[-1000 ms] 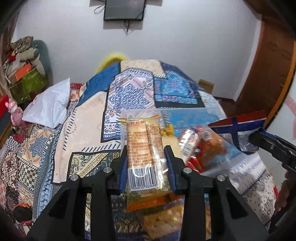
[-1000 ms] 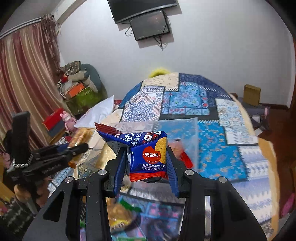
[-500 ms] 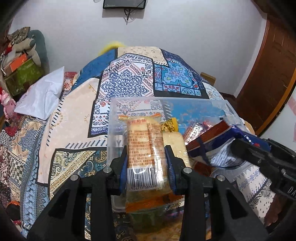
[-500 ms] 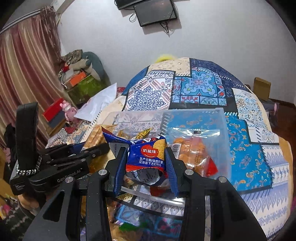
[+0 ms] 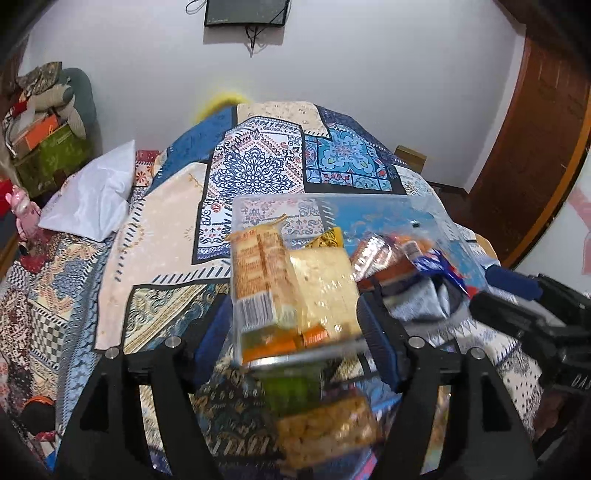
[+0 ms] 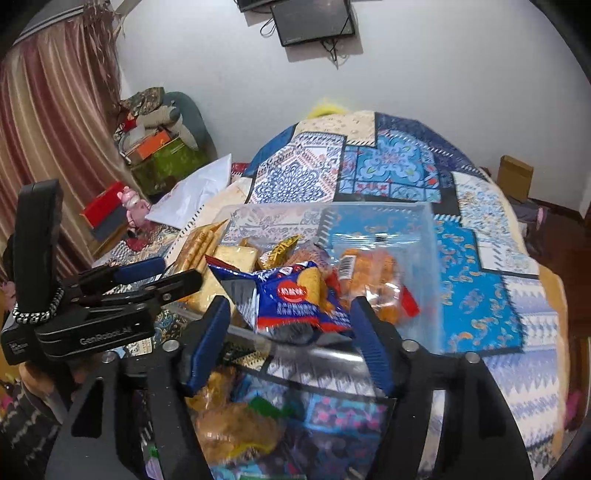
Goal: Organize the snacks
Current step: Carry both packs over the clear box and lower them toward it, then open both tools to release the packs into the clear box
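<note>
Clear plastic rectangular bin (image 5: 436, 218) sits on a patchwork blue-and-cream patterned bedspread (image 5: 258, 162), both grippers at its near edge. Left gripper (image 5: 295, 328) has its blue-padded jaws spread wide, nothing pinched; the orange-printed cracker packet with a barcode (image 5: 258, 280) stands just past them inside the bin, leaning on a pale yellow clear-wrapped biscuit pack (image 5: 325, 280), neither pad touching it as far as the blur lets me tell. Right gripper (image 6: 291, 332) is also wide open, gripping nothing; the blue crinkly snack bag with a red round label (image 6: 291, 295) lies between and just beyond its pads, resting in the bin on top of other snacks. Beside it to the right sits a clear bag of orange fried pieces with red trim (image 6: 376, 277), and a small yellow-gold wrapper (image 6: 280, 247) pokes up behind. More loose packets, including a clear bag of golden puffed snacks (image 5: 328, 432), lie on the bedspread under the grippers, outside the bin, blurred. White pillow (image 5: 92, 195) lies off to the left, a dark wall-mounted screen (image 6: 314, 22) hangs above, and a striped pink-brown curtain (image 6: 48, 129) hangs at far left.
</note>
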Demonstrator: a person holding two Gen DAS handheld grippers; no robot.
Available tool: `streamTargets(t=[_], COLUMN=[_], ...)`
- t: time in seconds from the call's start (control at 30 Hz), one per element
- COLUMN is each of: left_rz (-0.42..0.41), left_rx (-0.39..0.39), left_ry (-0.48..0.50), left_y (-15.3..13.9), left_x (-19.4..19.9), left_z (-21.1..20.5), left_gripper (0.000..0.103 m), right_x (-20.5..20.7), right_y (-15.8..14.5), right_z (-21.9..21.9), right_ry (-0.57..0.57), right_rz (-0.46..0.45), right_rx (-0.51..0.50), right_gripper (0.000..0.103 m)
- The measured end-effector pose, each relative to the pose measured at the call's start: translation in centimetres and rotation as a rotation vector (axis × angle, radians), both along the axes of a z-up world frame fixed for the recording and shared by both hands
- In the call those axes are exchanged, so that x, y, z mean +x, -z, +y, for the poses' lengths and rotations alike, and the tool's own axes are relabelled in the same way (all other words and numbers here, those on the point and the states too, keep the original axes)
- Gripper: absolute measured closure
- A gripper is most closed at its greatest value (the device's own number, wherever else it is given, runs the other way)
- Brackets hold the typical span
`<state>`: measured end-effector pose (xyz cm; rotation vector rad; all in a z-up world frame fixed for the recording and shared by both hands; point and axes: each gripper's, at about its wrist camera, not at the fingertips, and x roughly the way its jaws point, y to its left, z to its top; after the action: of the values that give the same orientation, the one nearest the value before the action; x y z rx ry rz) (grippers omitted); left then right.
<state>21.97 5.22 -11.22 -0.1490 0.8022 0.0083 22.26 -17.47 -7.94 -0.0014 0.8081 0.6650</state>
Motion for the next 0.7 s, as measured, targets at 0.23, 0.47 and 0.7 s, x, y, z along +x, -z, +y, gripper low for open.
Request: streamTargets(t=[0.23,0.47,0.7], left_rz=[0.006,0.036,0.062], left_rx=[0.034,0.035,0.042], left_ry=[0.002,0.013,0.047], left_y=[-0.8,0.1,1.5], left_x=[-4.8,-8.9,-12.0], left_z=[-0.4,-1.3,-3.1], left_gripper=[0.030,0.030,0.030], right_x=[-2.8,-6.6,-9.5], right_y=[-1.2,-0.1,3.2], right_z=[-2.5,-4.5,-4.6], right_ry=[0.007,0.006,-0.044], right_rz=[-0.017,0.001,0.087], right_rx=[-0.017,-0.055,-0.087], right_gripper=[0.037,0.036,0.036])
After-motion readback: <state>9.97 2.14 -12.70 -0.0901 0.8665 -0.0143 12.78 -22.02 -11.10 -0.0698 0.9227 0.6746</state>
